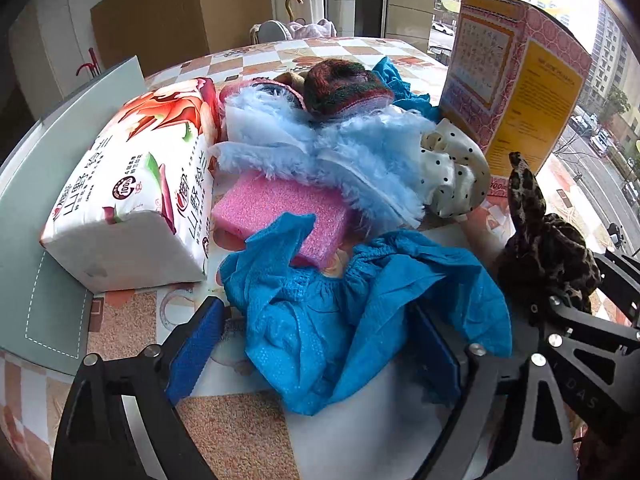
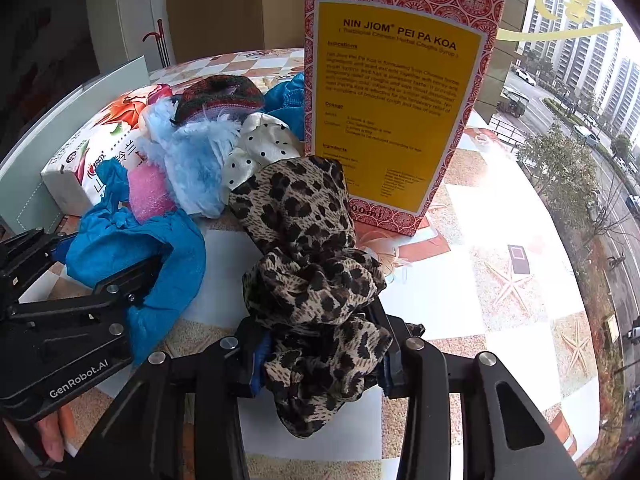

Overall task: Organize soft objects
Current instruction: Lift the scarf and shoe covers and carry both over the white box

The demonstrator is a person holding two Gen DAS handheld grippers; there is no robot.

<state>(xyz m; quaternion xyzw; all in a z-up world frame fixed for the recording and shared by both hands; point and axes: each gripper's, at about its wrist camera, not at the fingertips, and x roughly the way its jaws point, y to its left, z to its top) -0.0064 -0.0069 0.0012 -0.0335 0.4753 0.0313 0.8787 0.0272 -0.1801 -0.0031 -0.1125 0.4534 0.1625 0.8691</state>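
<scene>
On the patterned table [image 1: 132, 320], the left gripper [image 1: 316, 344] stands wide apart around the crumpled blue cloth [image 1: 360, 312]; its blue pads [image 1: 196, 344] do not press on it, so the cloth lies released between them. Beside it, the right gripper [image 2: 320, 356] is clenched on the leopard scarf [image 2: 308, 264], which bunches up between the jaws and rises toward the red and yellow box [image 2: 392, 96]. Both claws point steeply down at the table. Behind the blue cloth lie a pink sponge [image 1: 276, 208], fluffy light-blue fabric [image 1: 352, 160] and a tissue pack [image 1: 132, 184].
</scene>
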